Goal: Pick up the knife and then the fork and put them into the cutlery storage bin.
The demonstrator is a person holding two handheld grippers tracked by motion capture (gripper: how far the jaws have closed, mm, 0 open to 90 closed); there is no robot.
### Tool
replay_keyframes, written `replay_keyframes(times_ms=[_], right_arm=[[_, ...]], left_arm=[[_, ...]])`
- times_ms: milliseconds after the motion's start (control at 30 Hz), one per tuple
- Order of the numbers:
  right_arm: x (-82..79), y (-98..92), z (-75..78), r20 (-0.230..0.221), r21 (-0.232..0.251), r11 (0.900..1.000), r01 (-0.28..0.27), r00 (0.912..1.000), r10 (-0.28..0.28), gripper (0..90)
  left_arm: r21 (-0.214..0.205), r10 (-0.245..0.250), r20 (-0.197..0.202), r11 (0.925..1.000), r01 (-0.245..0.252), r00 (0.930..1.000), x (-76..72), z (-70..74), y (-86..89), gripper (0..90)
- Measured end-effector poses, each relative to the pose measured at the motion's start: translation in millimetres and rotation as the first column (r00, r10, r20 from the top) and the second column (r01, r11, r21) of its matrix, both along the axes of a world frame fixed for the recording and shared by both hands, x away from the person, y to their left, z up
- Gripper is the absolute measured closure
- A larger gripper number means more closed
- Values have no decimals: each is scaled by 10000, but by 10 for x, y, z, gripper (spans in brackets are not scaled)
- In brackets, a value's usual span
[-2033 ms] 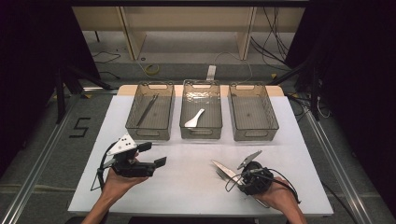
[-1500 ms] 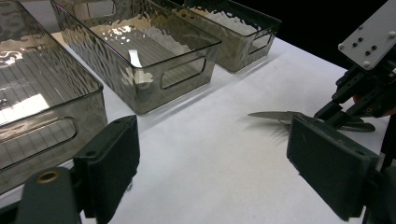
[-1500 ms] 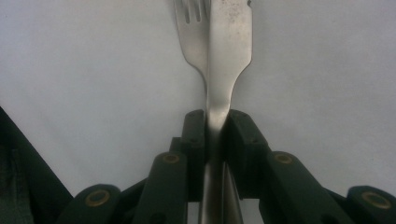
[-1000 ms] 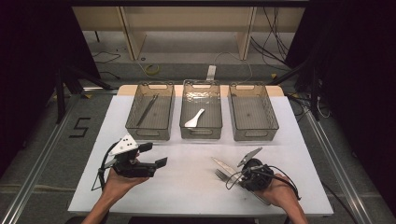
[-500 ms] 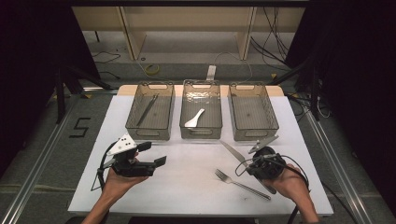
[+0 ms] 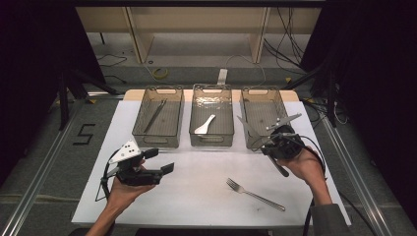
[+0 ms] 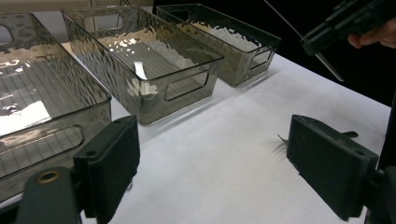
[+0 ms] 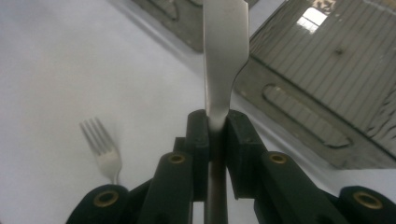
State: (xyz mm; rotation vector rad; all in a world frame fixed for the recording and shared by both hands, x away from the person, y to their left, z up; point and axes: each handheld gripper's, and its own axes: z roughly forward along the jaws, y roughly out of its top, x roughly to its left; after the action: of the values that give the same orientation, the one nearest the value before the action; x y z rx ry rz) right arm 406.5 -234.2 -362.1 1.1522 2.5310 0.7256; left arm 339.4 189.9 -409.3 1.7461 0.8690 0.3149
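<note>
My right gripper (image 6: 269,140) is shut on a silver table knife (image 6: 244,125), held in the air at the near edge of the right-hand bin (image 6: 261,91). In the right gripper view the knife (image 8: 224,51) rises from between the closed jaws of that gripper (image 8: 216,126), blade pointing away. A silver fork (image 6: 254,194) lies flat on the white table, nearer to me than the knife. My left gripper (image 6: 160,161) hovers open and empty over the table's front left; its own view shows the left gripper (image 7: 219,172) with its jaws wide apart.
Three clear smoky bins stand in a row at the back. The left bin (image 6: 157,142) holds a dark utensil (image 6: 155,114); the middle bin (image 6: 211,142) holds a white spoon (image 6: 204,125). Dark floor and cables surround the white tabletop (image 6: 196,196).
My right gripper has lifted the knife from beside the fork and carried it forward to the front of the right bin. The fork stays on the table. The left gripper has not moved.
</note>
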Motion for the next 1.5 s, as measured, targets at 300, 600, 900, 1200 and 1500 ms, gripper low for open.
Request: replay_keyframes(times_ms=[300, 600, 900, 1200, 1500], right_arm=[[313, -24, 176, 225, -73, 9989, 468, 9987, -467, 808], [616, -52, 320, 317, -70, 9967, 806, 9963, -804, 808], [803, -74, 361, 349, -193, 9942, 1058, 9939, -1051, 808], [1054, -160, 342, 345, -64, 9867, 1627, 9861, -1624, 808], [1234, -174, 240, 337, -64, 9802, 1981, 9797, -1978, 808]], left_arm=[[-150, 46, 6, 9999, -46, 10000, -2, 1, 0, 168], [-98, 55, 26, 9999, -54, 10000, 2, 2, 10, 168], [-206, 99, 52, 9997, -98, 9999, 0, 6, 10, 168], [-249, 117, 52, 9996, -116, 9999, 1, 7, 18, 168], [-375, 186, 86, 9991, -182, 9998, -3, 11, 19, 168]])
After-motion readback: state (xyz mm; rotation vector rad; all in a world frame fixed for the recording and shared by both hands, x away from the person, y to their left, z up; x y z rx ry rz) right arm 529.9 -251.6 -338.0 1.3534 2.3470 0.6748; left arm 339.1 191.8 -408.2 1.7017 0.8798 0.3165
